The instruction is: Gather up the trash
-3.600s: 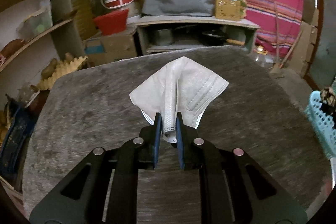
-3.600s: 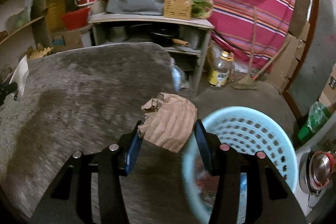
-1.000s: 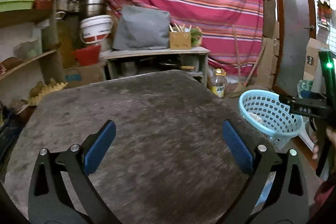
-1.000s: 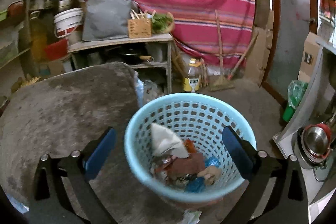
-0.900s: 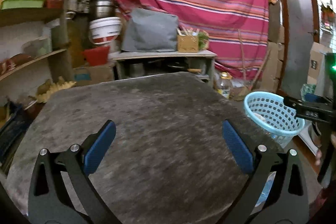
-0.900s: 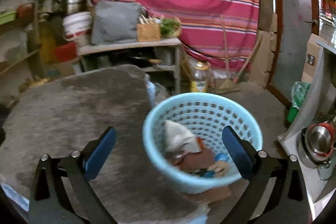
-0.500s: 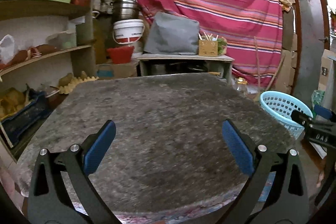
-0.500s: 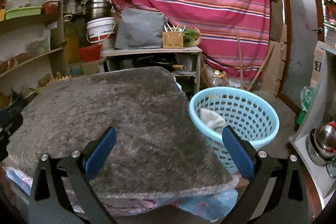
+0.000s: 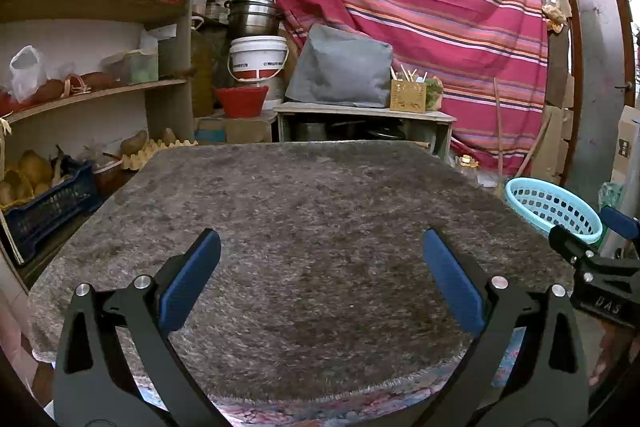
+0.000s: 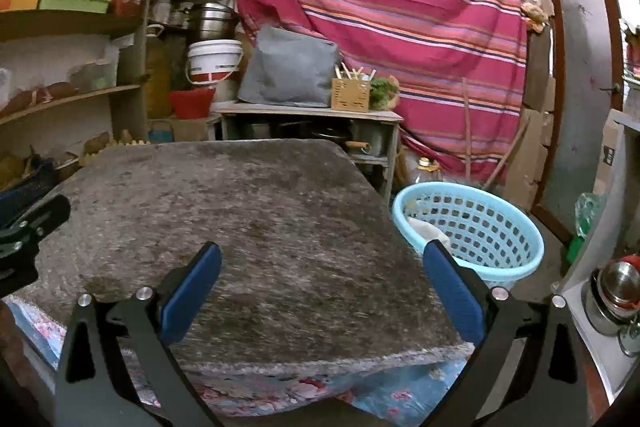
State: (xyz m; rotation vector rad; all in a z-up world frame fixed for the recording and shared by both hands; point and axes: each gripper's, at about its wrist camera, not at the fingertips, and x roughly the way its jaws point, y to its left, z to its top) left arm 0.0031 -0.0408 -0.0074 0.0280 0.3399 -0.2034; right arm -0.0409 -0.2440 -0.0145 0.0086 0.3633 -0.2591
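Both your left gripper (image 9: 320, 275) and your right gripper (image 10: 320, 275) are spread wide and empty over the bare grey mat (image 9: 320, 211), so the collecting looks finished and the next move is only a last check for strays. A few seconds ago you pinched a face mask and reached for brown paper; the white mask now lies in the blue basket (image 10: 472, 227) beside the table.

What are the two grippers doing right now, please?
Left gripper: open, holding nothing.
Right gripper: open, holding nothing.
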